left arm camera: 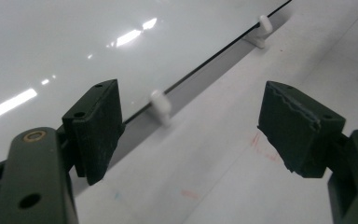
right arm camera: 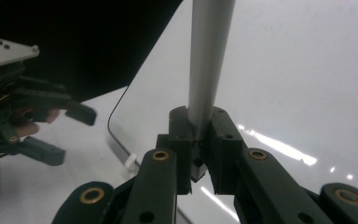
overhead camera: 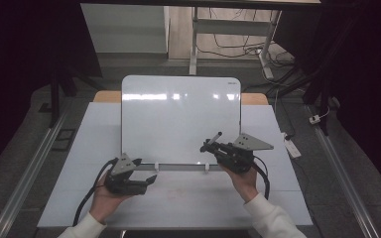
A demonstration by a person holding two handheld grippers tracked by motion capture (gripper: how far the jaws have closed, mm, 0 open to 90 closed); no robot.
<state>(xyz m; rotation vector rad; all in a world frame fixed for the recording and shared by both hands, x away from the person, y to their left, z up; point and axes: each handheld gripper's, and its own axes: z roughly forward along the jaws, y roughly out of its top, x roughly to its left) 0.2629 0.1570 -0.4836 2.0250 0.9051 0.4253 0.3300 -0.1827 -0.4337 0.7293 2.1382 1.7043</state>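
Two grippers working. Right gripper point(right arm camera: 196, 140) jaws clamping grey marker point(right arm camera: 208, 60), pinching its lower end, barrel sticking out over whiteboard point(overhead camera: 178, 116). Left gripper point(left arm camera: 191, 126) jaws standing wide, nothing between them, hovering over counter point(overhead camera: 188, 198) just beside whiteboard's near edge, white clip point(left arm camera: 160, 103) ahead. Whiteboard lying flat on counter, both hands at its near edge.

The right gripper point(right arm camera: 198, 140) clamps its black jaws on a grey marker point(right arm camera: 208, 60), which rises over the glossy whiteboard point(right arm camera: 303, 79). At far left, a hand holds the left gripper point(right arm camera: 77, 133), jaws spread, above the white table point(right arm camera: 51, 186) near the board's rounded corner.
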